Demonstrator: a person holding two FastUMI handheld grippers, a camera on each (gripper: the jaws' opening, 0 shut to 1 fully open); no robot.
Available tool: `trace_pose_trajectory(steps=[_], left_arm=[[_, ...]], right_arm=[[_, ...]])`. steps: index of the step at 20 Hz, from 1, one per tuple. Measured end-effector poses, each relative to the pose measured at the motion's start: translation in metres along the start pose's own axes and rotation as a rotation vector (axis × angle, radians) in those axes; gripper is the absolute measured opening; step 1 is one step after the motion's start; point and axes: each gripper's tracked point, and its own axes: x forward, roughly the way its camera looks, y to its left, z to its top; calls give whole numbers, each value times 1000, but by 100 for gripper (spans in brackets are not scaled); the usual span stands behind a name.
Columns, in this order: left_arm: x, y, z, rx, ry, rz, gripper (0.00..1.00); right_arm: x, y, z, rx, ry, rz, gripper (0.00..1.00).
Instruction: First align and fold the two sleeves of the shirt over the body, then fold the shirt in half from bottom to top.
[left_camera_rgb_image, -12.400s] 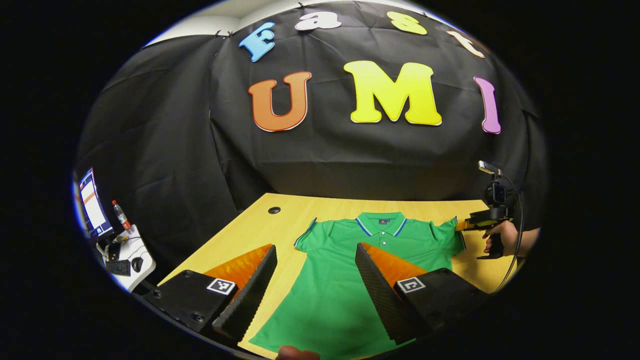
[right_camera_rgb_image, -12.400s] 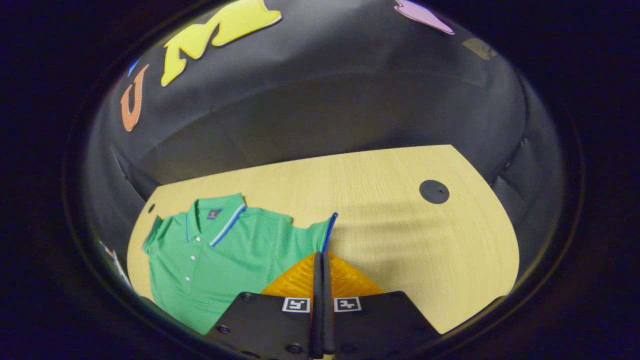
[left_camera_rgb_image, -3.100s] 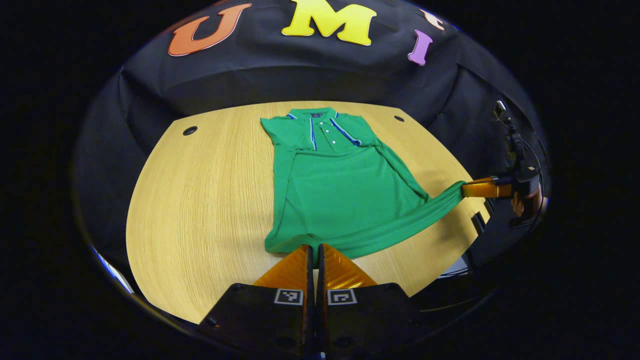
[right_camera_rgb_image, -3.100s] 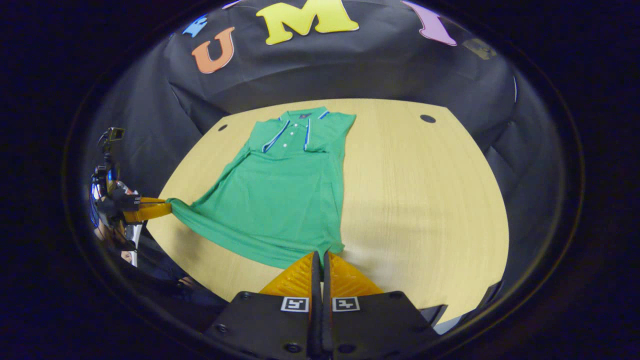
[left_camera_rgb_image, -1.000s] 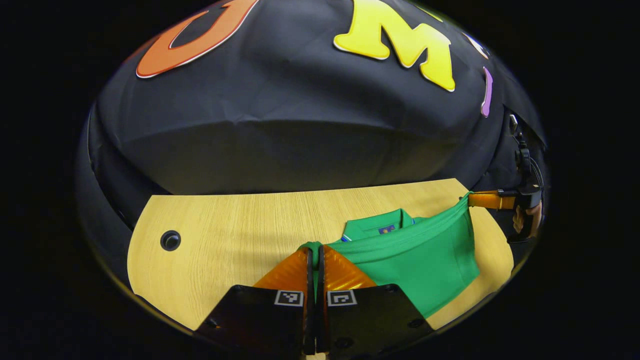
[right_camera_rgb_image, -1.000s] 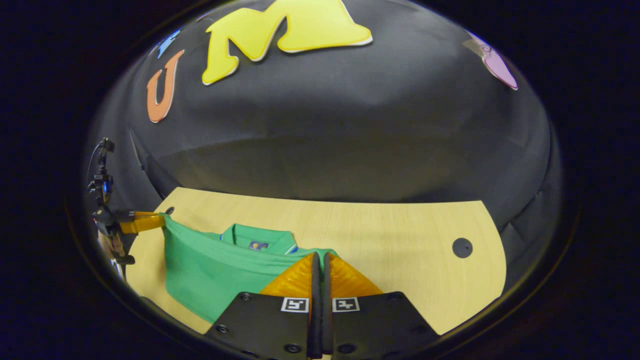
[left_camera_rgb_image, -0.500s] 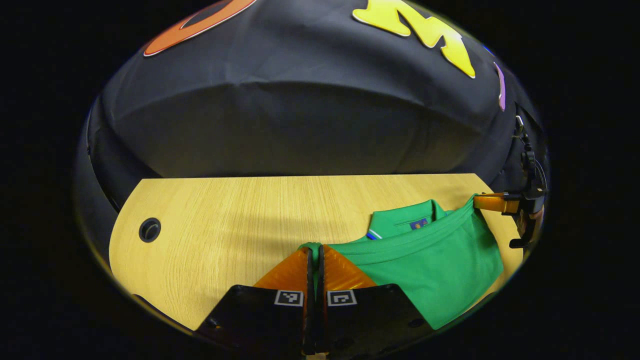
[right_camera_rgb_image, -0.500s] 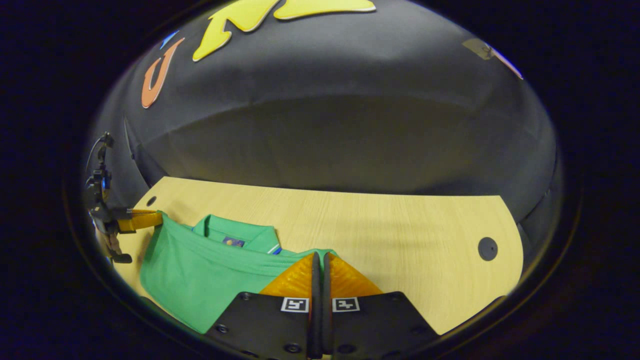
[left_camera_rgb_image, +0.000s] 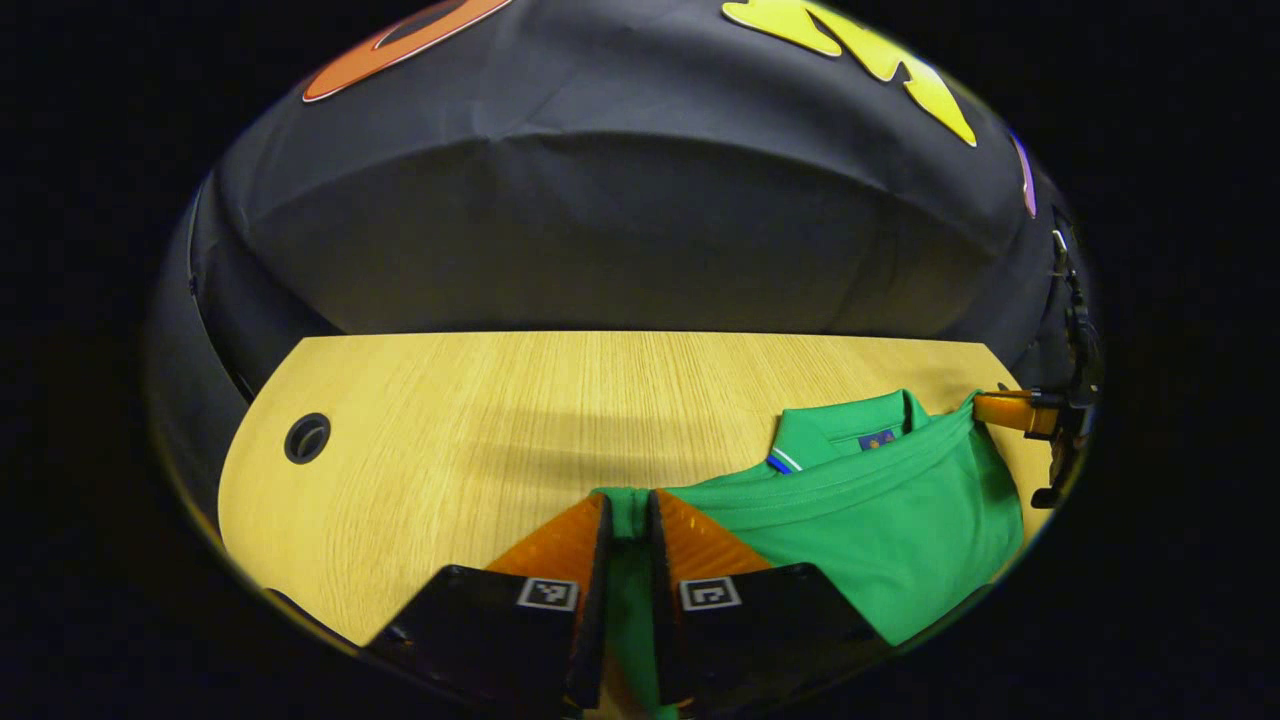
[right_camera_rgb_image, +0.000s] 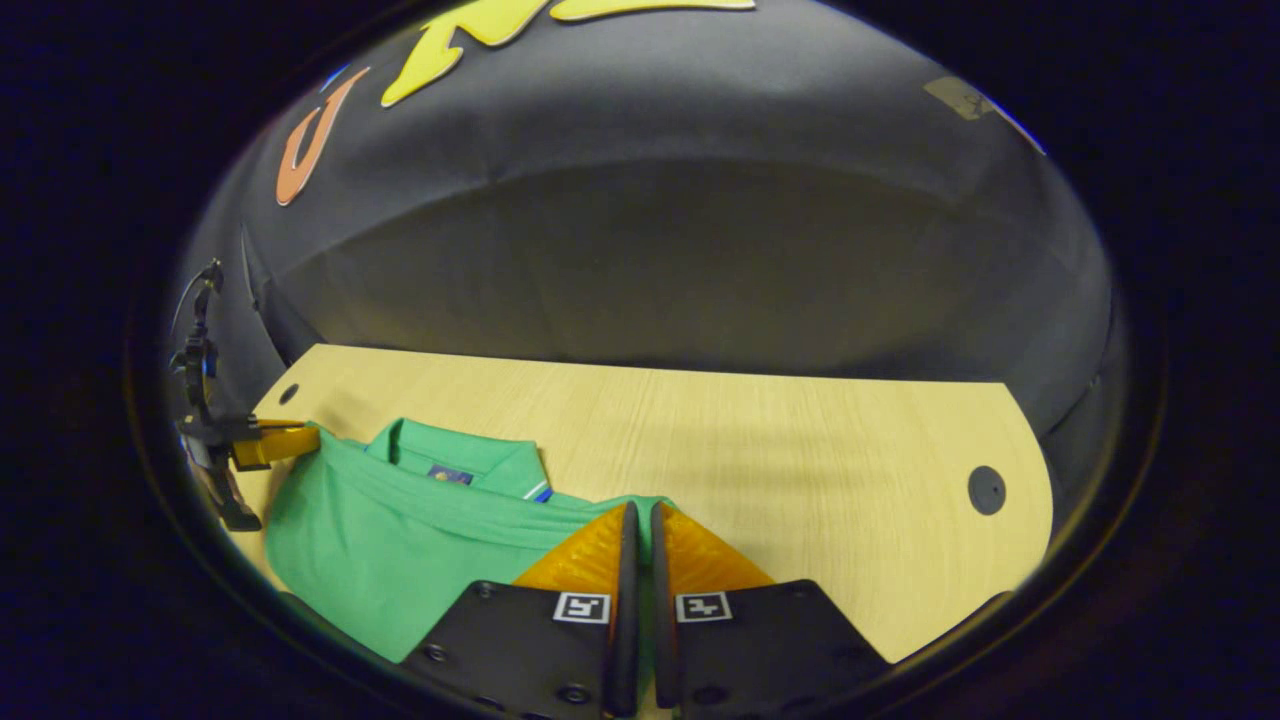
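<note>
A green polo shirt (left_camera_rgb_image: 880, 510) lies folded bottom-to-top on the wooden table (left_camera_rgb_image: 450, 420), its hem resting just below the blue-striped collar (left_camera_rgb_image: 850, 430). My left gripper (left_camera_rgb_image: 628, 505) sits at the hem's left corner with its jaws slightly parted and green cloth lying loosely between them. In the right gripper view, my right gripper (right_camera_rgb_image: 640, 515) has only a narrow slit between its fingers and pinches the other hem corner of the shirt (right_camera_rgb_image: 400, 540). Each view also shows the other gripper: the right one (left_camera_rgb_image: 985, 408) and the left one (right_camera_rgb_image: 300, 437), both at the hem's ends.
A round cable hole (left_camera_rgb_image: 306, 437) sits on the table's left side, another cable hole (right_camera_rgb_image: 986, 490) on its right side. Bare wood of the table (right_camera_rgb_image: 800, 470) runs from the shirt to the black cloth wall behind.
Both grippers have carried the hem forward and lowered it near the collar. In the last half second the left gripper's jaws parted; the right one's gap widened only slightly.
</note>
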Motion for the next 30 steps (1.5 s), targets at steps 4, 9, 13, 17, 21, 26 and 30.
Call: trace_pose_trajectory(steps=[4, 9, 13, 17, 21, 26, 30], left_arm=[[-33, -5, 31, -20, -71, 14, 100], [-117, -5, 83, -80, -208, 42, 99], [-234, -19, 130, -101, -371, 73, 100], [-345, -36, 139, -94, -513, 123, 98], [-433, -55, 112, -48, -619, 148, 100], [-496, -97, 51, -12, -629, 138, 98], [-511, -126, 12, 49, -613, 116, 98]], right_arm=[[-38, -4, 32, 22, -93, -50, 48], [-133, 12, 69, 2, -232, -114, 92], [-235, 43, 87, -35, -366, -110, 91], [-334, 71, 82, -53, -483, -123, 93], [-421, 92, 57, -27, -556, -113, 94], [-491, 96, 9, -16, -637, -161, 94], [-516, 97, -22, -9, -626, -156, 92]])
